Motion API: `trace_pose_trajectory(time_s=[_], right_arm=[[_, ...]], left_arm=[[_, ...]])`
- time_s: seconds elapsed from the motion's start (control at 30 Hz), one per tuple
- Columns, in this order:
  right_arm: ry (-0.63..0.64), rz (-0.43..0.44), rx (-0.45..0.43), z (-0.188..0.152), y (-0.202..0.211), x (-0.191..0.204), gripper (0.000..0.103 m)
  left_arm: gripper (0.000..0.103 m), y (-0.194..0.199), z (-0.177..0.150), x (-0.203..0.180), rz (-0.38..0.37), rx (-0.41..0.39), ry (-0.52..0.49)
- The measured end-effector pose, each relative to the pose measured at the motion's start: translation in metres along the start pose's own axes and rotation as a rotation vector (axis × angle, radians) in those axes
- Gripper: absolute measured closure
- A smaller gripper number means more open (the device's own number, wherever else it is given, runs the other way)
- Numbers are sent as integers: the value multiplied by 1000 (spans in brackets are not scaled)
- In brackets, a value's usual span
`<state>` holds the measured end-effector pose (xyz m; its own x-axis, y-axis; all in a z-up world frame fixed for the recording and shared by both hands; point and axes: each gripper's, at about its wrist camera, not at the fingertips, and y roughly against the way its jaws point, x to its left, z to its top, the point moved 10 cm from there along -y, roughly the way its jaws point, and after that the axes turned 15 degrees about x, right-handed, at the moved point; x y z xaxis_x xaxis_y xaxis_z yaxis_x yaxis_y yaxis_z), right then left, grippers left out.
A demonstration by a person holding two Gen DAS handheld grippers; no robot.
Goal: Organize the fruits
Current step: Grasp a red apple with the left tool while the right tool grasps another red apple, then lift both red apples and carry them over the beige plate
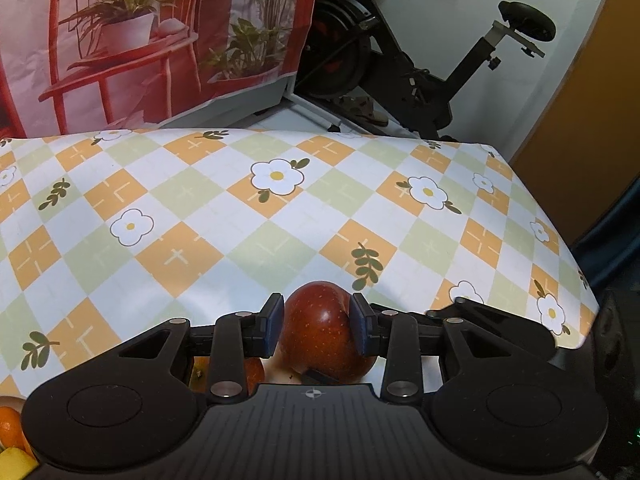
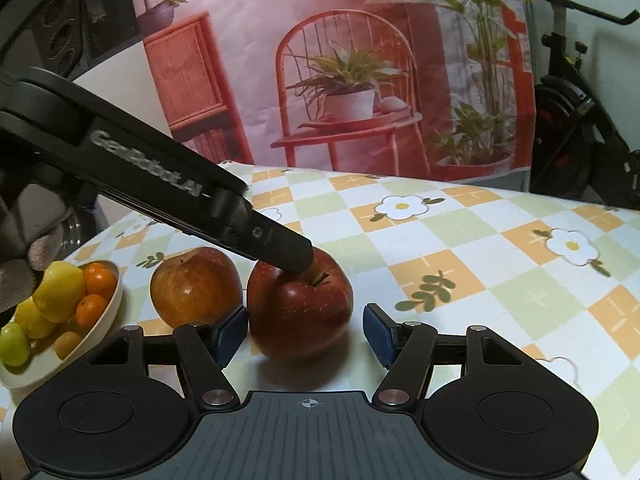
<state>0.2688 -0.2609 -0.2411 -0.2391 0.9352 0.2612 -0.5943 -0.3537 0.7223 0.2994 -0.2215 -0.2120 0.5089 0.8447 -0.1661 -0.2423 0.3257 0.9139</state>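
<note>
A dark red apple (image 1: 320,336) stands on the checked tablecloth (image 1: 240,220). My left gripper (image 1: 318,328) is shut on it, one blue pad pressed to each side. In the right wrist view the same apple (image 2: 300,312) rests on the table, with a left finger (image 2: 280,246) lying across its top by the stem. My right gripper (image 2: 305,332) is open around this apple. Its left pad is close to the skin and its right pad stands well clear. A second, orange-red apple (image 2: 196,284) stands just left of the first.
A cream bowl (image 2: 110,312) at the left holds lemons, small oranges and a green fruit. A gloved hand (image 2: 24,272) is above it. Behind the table hangs a printed backdrop (image 2: 340,80), with an exercise bike (image 1: 420,68) to its right. The table edge (image 1: 560,240) curves down at right.
</note>
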Motion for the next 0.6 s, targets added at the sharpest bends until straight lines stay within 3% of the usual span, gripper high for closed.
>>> trace_pose_trajectory(time_s=[0.13, 0.6], right_arm=[[7, 22, 12, -1, -3, 2, 49], [7, 6, 15, -9, 5, 4, 49]], left_arm=[[64, 0, -1, 2, -10, 7, 1], [63, -2, -11, -12, -16, 50, -65]])
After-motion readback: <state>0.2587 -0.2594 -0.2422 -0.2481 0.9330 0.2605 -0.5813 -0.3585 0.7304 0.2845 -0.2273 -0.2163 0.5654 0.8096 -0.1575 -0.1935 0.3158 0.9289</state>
